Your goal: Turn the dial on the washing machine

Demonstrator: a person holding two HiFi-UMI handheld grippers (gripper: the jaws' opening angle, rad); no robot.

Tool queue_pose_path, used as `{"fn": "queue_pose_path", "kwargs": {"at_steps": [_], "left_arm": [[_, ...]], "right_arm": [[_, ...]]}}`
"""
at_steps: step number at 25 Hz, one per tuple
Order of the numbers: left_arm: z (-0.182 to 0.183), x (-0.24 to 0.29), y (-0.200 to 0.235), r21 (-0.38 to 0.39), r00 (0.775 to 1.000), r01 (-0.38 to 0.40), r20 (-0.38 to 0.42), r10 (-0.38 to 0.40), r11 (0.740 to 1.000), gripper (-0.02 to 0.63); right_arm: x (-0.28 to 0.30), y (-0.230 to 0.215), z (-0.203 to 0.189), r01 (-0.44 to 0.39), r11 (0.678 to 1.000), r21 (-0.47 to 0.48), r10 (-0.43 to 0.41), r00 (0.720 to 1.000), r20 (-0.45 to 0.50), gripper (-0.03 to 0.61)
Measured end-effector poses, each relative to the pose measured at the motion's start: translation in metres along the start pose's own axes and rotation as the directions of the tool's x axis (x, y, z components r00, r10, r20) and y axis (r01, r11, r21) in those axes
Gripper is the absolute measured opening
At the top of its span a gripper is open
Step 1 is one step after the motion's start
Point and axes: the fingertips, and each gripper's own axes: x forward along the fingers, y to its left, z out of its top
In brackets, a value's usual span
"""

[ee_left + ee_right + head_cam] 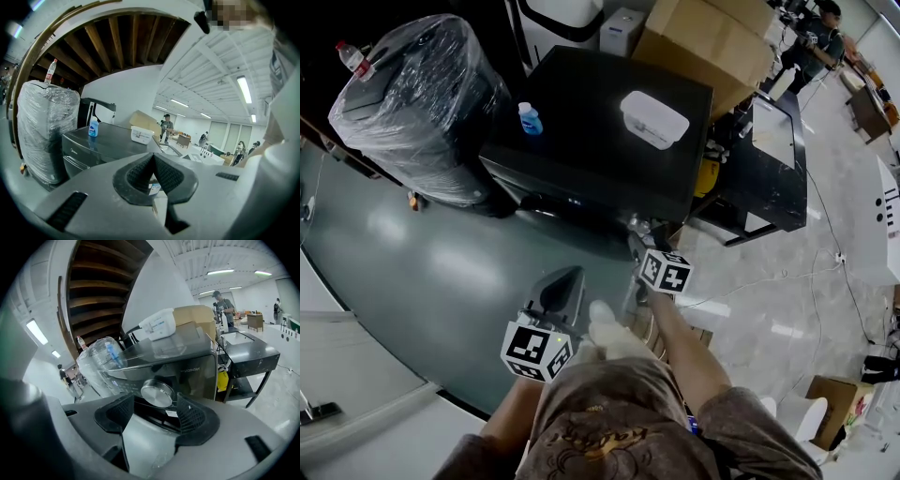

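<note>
The dark washing machine (600, 131) stands in front of me, with a blue bottle (530, 119) and a white lidded box (653, 119) on its top. Its round silver dial (157, 393) sits on the front panel, just ahead of my right gripper (155, 416) and centred between the jaws. That gripper is open and its pads (190, 414) do not touch the dial. In the head view the right gripper (642, 239) is close to the machine's front. My left gripper (562, 286) hangs lower and further back, shut on nothing, its pads (143, 173) meeting in a V.
A bulky plastic-wrapped load (422, 103) with a bottle (353, 58) on top stands left of the machine. Cardboard boxes (703, 37) are behind it. A black stand (769, 169) is at its right, and a person (820, 37) is further back. Another carton (834, 394) lies on the floor.
</note>
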Motion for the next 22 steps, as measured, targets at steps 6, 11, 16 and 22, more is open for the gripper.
{"fn": "queue_pose_path", "kwargs": {"at_steps": [6,11,16,22], "left_arm": [[0.003,0.006,0.004,0.005,1.0,0.0,-0.003,0.0,1.0,-0.002],[0.008,0.011,0.006,0.0,1.0,-0.001,0.004,0.001,1.0,-0.002],[0.01,0.013,0.008,-0.008,1.0,-0.004,0.007,0.004,1.0,-0.003],[0.01,0.013,0.009,-0.013,1.0,-0.005,0.005,0.005,1.0,-0.002]], "right_arm": [[0.013,0.001,0.0,-0.002,1.0,-0.02,0.002,1.0,-0.031,0.252],[0.017,0.001,-0.001,-0.007,1.0,-0.027,0.006,0.999,-0.046,0.252],[0.018,-0.003,-0.001,0.01,1.0,-0.02,-0.011,0.999,-0.052,0.252],[0.019,-0.004,0.001,0.044,0.999,0.015,-0.043,0.997,-0.065,0.245]]}}
